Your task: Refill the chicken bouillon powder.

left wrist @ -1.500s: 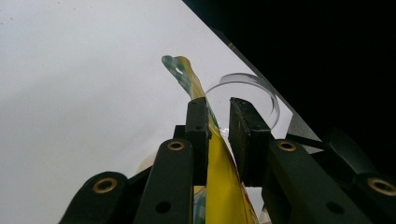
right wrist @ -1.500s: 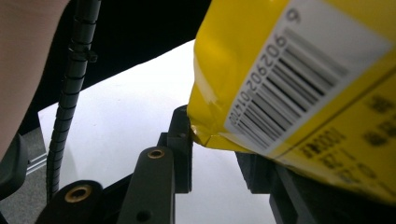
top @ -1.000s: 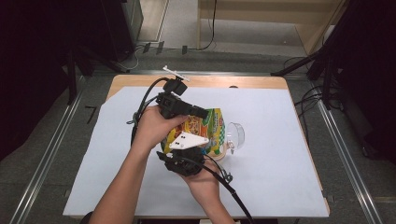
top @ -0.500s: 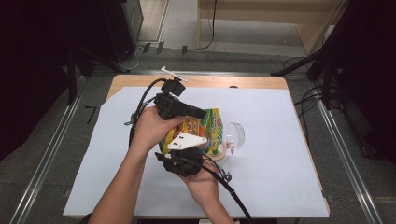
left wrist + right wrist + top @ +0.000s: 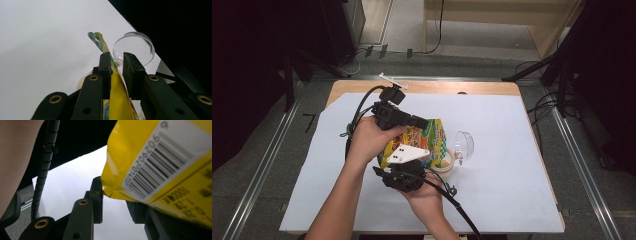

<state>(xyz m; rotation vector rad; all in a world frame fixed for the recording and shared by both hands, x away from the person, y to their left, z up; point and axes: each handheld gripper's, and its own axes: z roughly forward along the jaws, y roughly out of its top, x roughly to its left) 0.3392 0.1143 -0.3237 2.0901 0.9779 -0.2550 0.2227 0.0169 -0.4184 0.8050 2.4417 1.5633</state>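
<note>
The snack bag (image 5: 422, 140) sits near the middle of the bench (image 5: 512, 190), held between two grippers. The left gripper (image 5: 424, 121) is at the bag's far edge; the right gripper (image 5: 404, 167) is at its near edge, toward the person. The clear lid (image 5: 464, 144) stands just right of the bag. The cup (image 5: 444, 167) lies below the lid, partly behind the bag.

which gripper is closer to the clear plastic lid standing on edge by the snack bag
Left. The left gripper clamps the yellow snack bag's top edge, right beside the clear round plastic lid. The right gripper holds the bag's lower corner, farther from the lid.
</note>
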